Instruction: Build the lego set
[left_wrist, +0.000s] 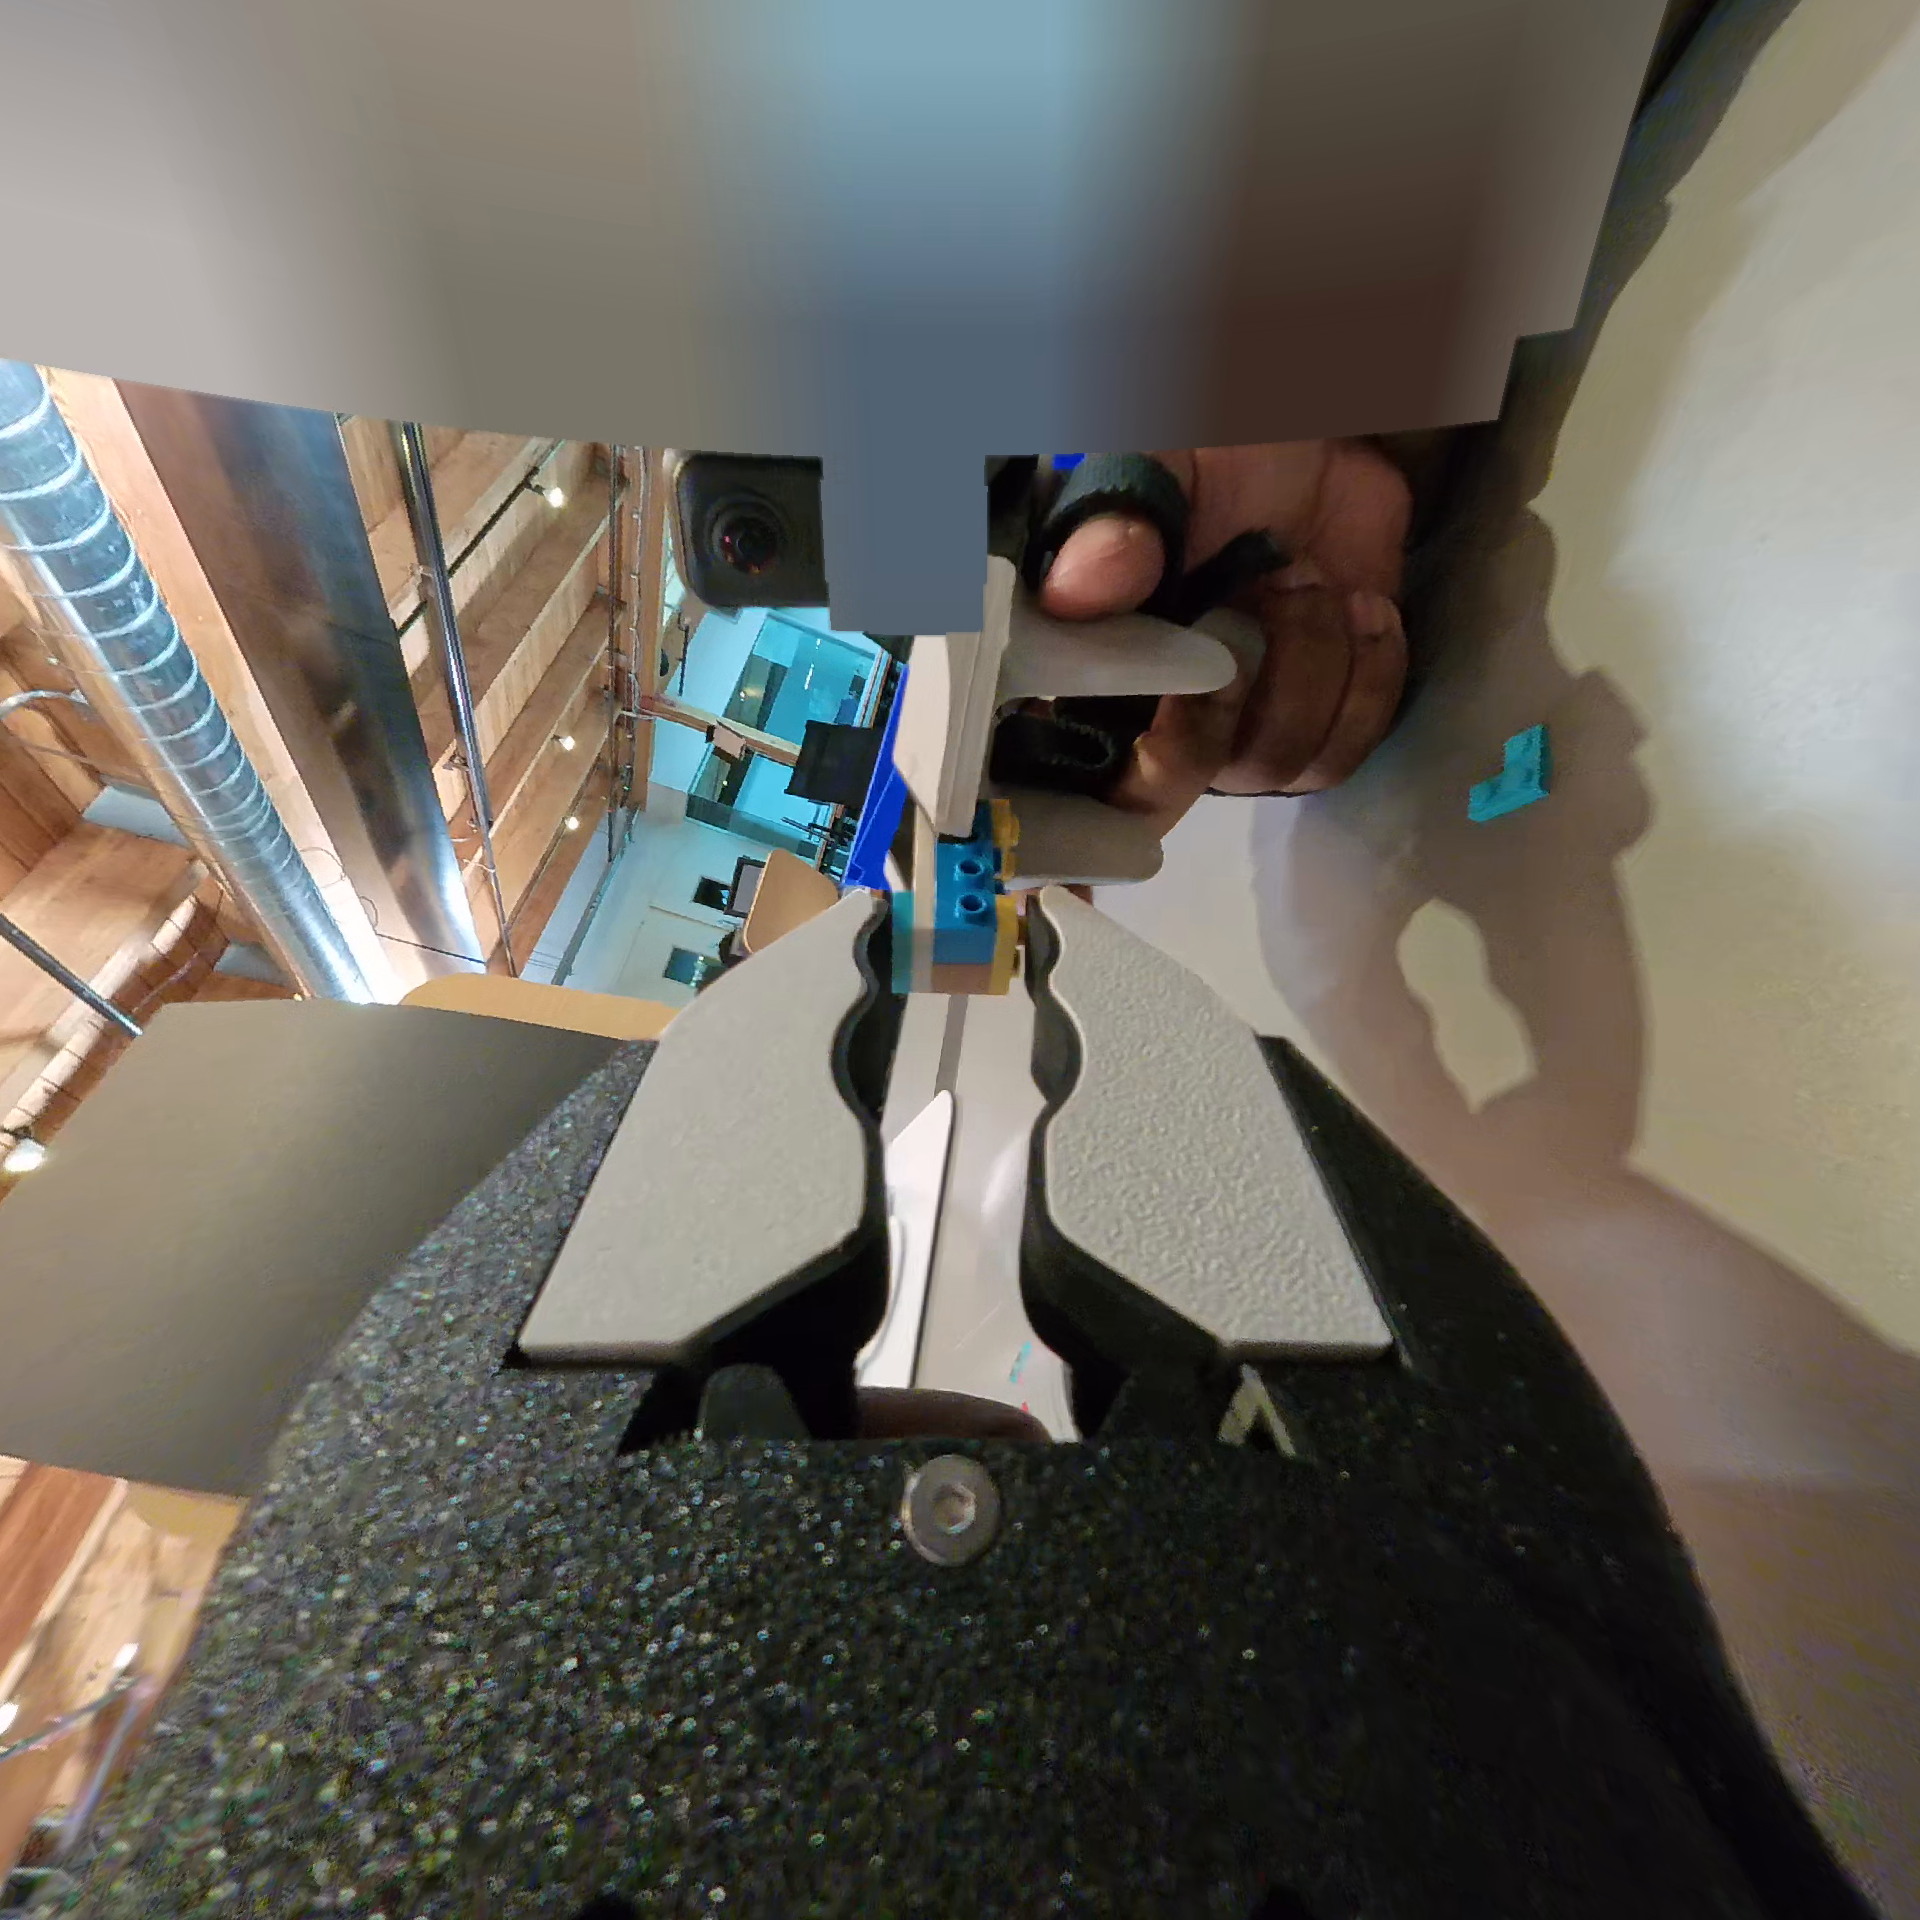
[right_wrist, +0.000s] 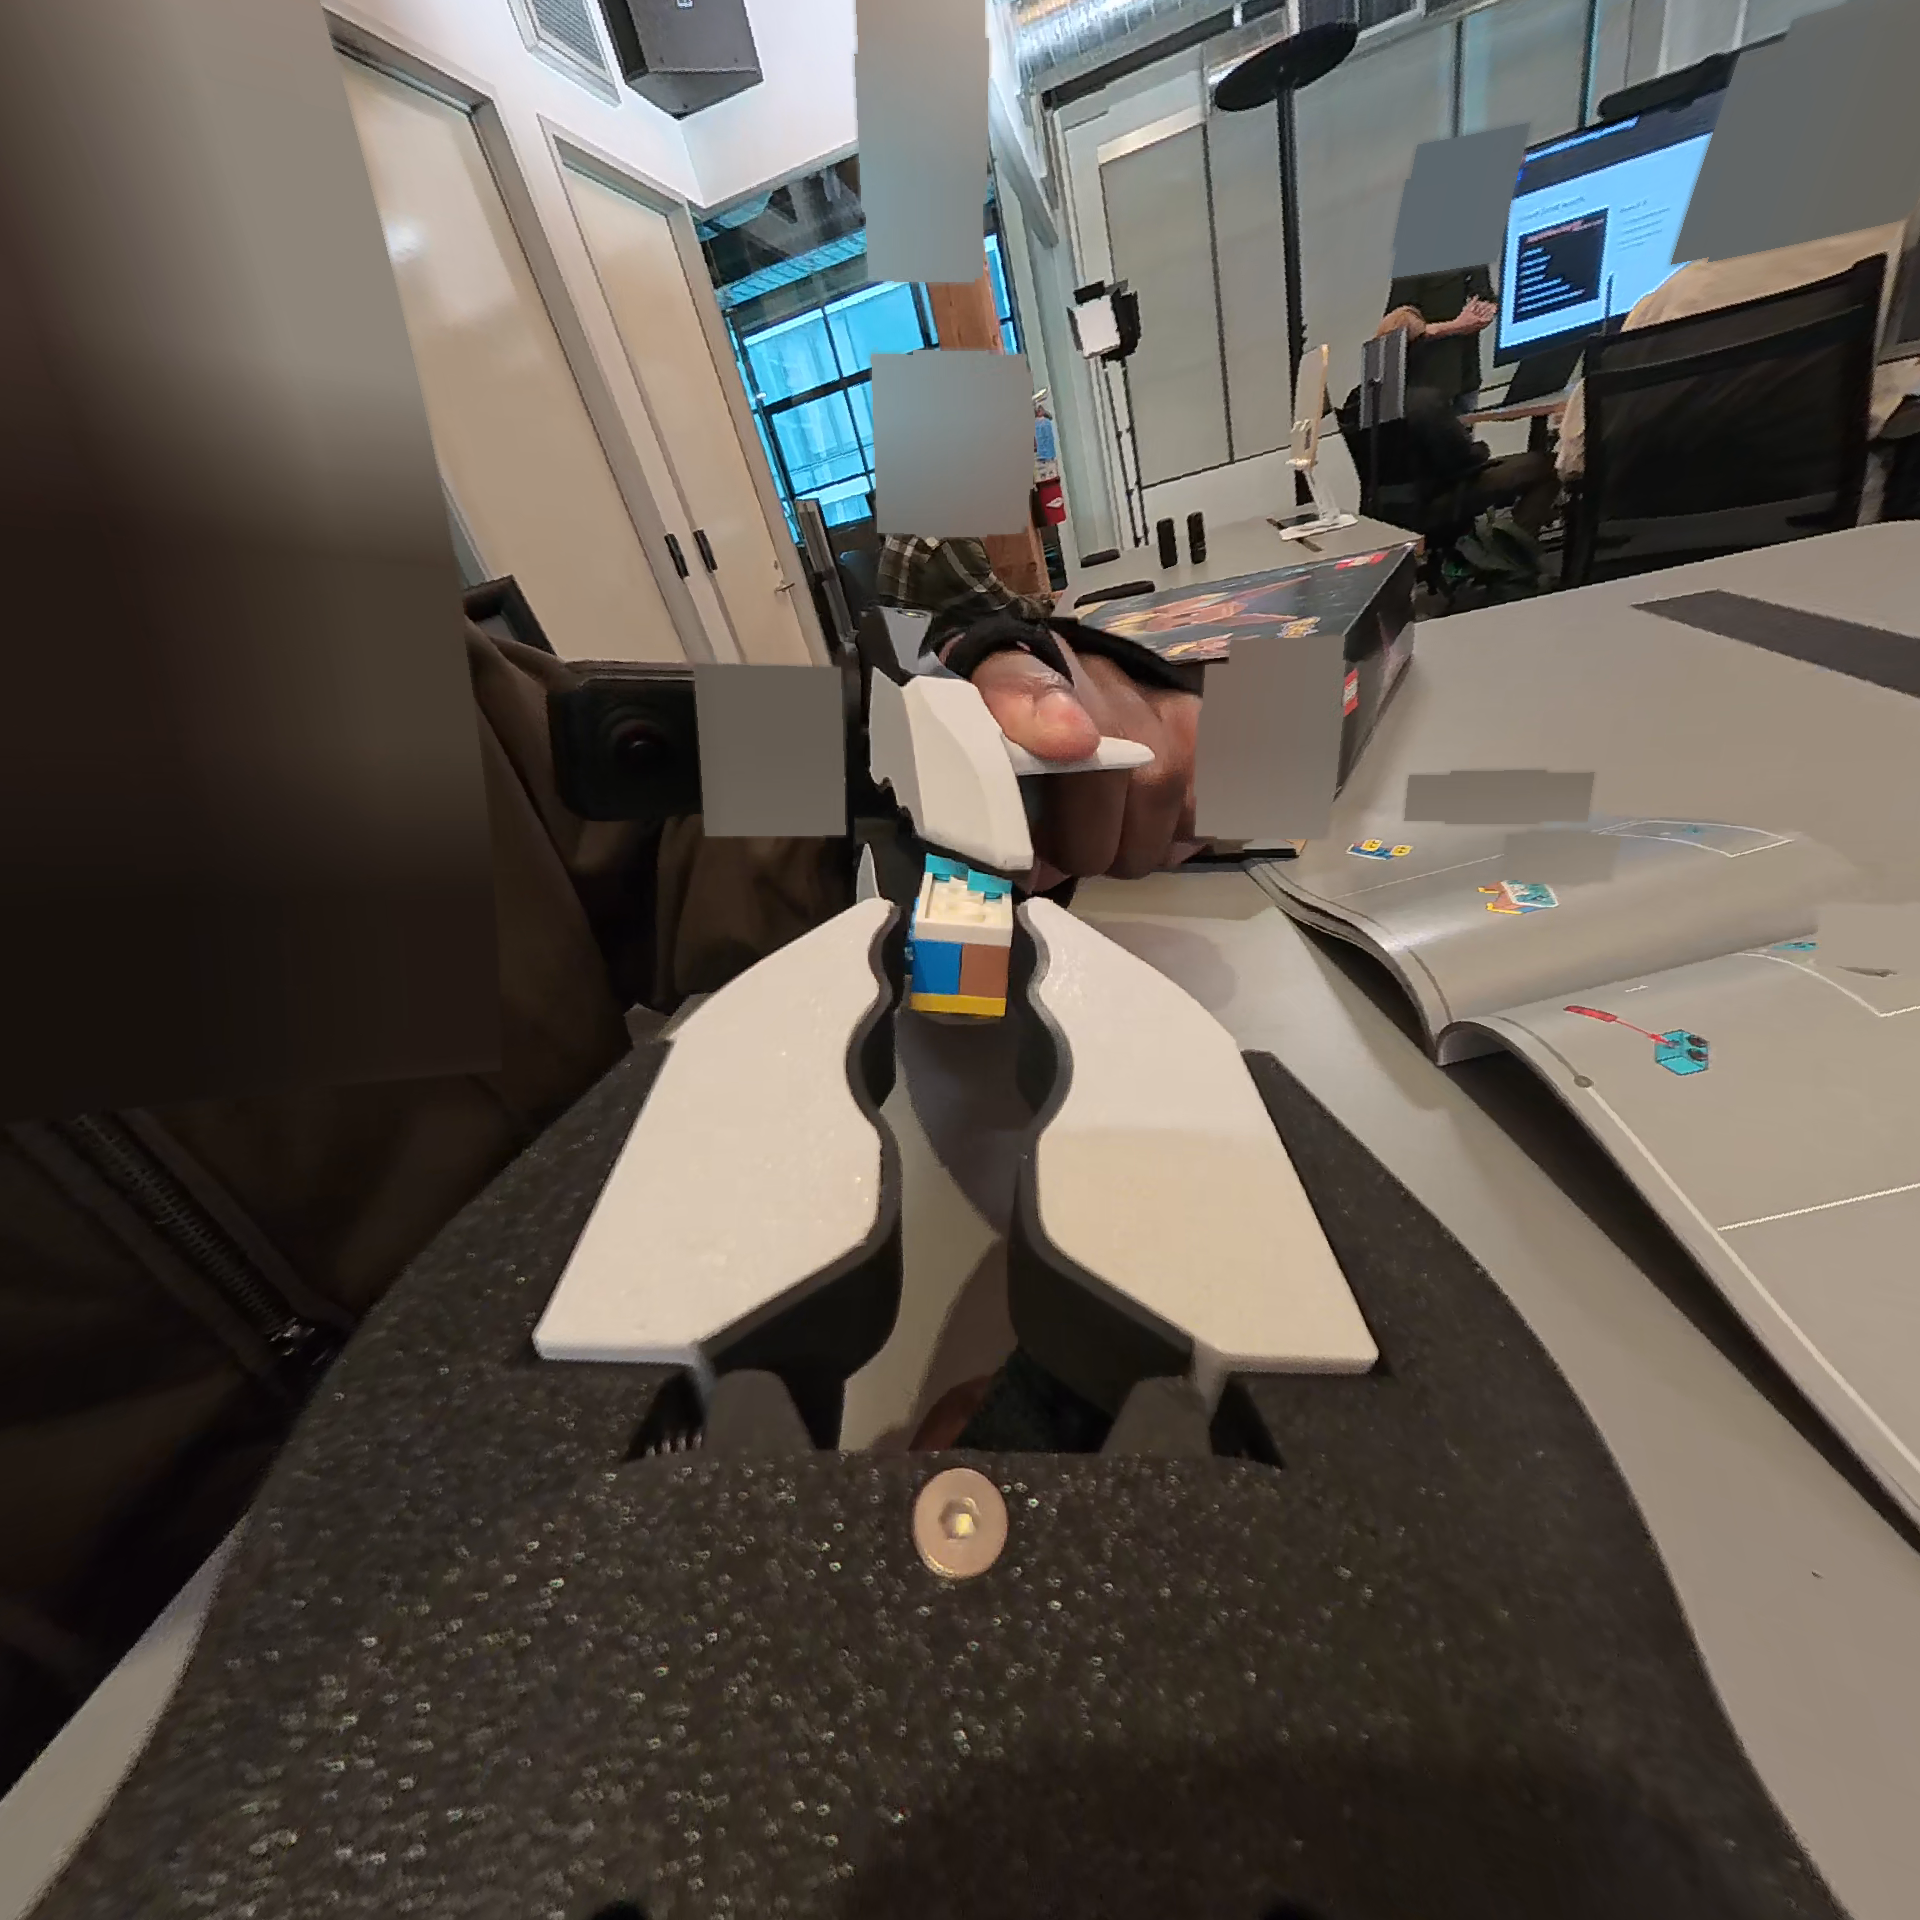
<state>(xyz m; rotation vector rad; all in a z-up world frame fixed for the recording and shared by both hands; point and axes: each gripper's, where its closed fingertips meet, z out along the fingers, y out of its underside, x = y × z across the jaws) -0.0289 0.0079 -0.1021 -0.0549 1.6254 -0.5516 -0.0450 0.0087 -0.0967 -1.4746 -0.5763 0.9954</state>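
Both grippers pinch one small lego block between them. The left gripper has its fingers narrow around it, and the right gripper likewise. A turquoise piece lies on the tabletop at three o'clock.

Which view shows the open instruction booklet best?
The right wrist view: the instruction booklet lies open on the grey table, pages and diagrams visible. The left wrist view shows none of it.

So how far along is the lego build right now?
Done: a small lego block of blue, white, brown, yellow and teal bricks is already joined. In hand: both the left gripper and right gripper are clamped on it, held above the table. Left: a teal piece lies loose, and the instruction booklet lies open, so likely more steps remain.
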